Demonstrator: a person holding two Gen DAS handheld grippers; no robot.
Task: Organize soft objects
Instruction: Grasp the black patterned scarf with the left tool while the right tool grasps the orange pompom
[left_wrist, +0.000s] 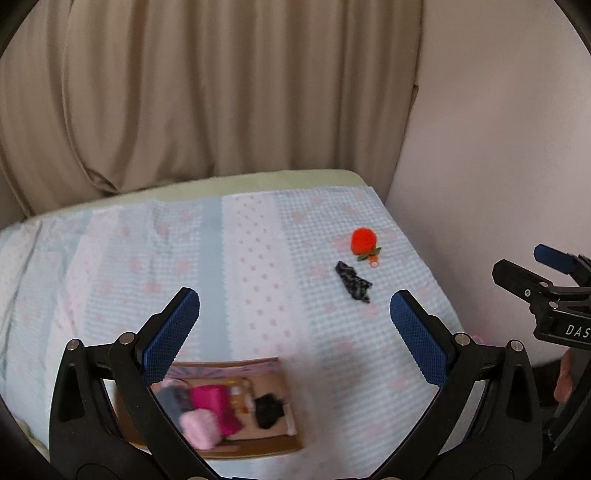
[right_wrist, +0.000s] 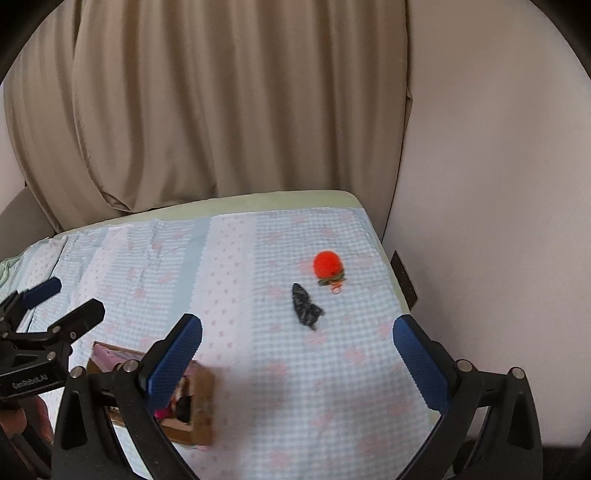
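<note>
A cardboard box (left_wrist: 288, 445) lies on the bed below my left gripper (left_wrist: 295, 325), which is open and empty. The box holds a magenta item (left_wrist: 216, 404), a pale pink fluffy item (left_wrist: 201, 428), a grey item (left_wrist: 171, 402) and a black item (left_wrist: 267, 408). A red-orange fluffy ball (left_wrist: 364, 240) and a dark patterned cloth (left_wrist: 352, 282) lie loose on the bed, far right. My right gripper (right_wrist: 297, 341) is open and empty above the bed; the ball (right_wrist: 328, 264) and cloth (right_wrist: 306, 306) lie ahead of it, the box (right_wrist: 201, 406) at its left.
The bed has a light blue and pink checked cover (left_wrist: 258, 280). Beige curtains (left_wrist: 184, 92) hang behind it. A pale wall (left_wrist: 498, 147) runs along the bed's right edge. The other gripper shows in each view: the right (left_wrist: 554, 291), the left (right_wrist: 40, 325).
</note>
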